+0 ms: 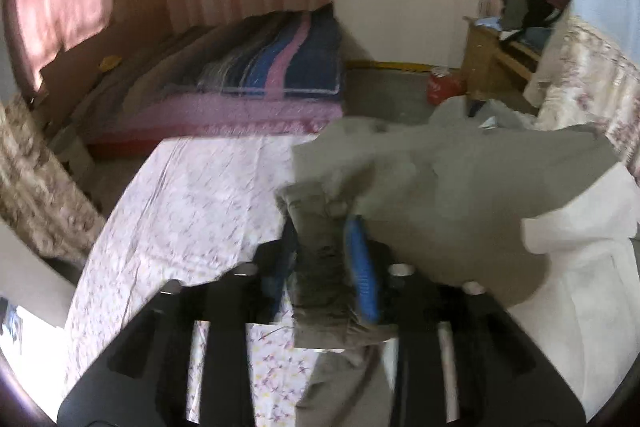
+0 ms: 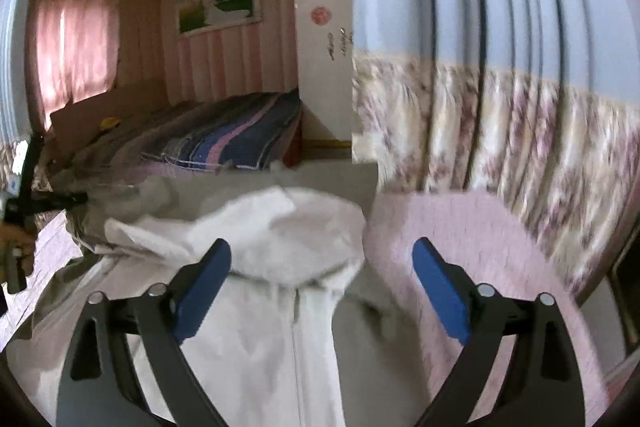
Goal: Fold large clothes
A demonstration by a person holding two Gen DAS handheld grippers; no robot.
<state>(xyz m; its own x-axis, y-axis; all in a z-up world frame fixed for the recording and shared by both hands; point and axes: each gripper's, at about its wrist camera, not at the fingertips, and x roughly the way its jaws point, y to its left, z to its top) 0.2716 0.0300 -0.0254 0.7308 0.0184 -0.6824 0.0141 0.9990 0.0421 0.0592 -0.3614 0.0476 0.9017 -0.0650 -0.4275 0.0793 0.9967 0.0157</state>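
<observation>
So the left gripper (image 1: 326, 227) has a bunched fold of the big grey-khaki fabric jacket (image 1: 440, 179) sitting between its blue-padded fingers; the jaws are about half closed and the cloth fills the gap, so I'd call that a pinch on the garment's edge. The jacket is sprawled over the bed, partly on the white sheet with small purple flowers (image 1: 180, 211), with its cream-white lining (image 2: 264, 327) and hood turned up toward the right-hand camera. You can see a zip line running down the middle of that white part.

The right gripper (image 2: 322, 291) is wide open and has nothing in it, hovering just above the white hood area, next to a pink quilted cover (image 2: 460, 227).

My read: this is the early spread-and-fold stage, with one edge being carried across while the other side hasn't been grabbed yet. Next move probably needs the right one to come down onto the hood or shoulder and clamp it, so both ends travel together and the fold lands flat instead of bunching.

Writing-wise, the white wall or door (image 1: 400, 7) at the back has red round stickers and some dark script decals, too blurry to read. No brand labels visible on the jacket
</observation>
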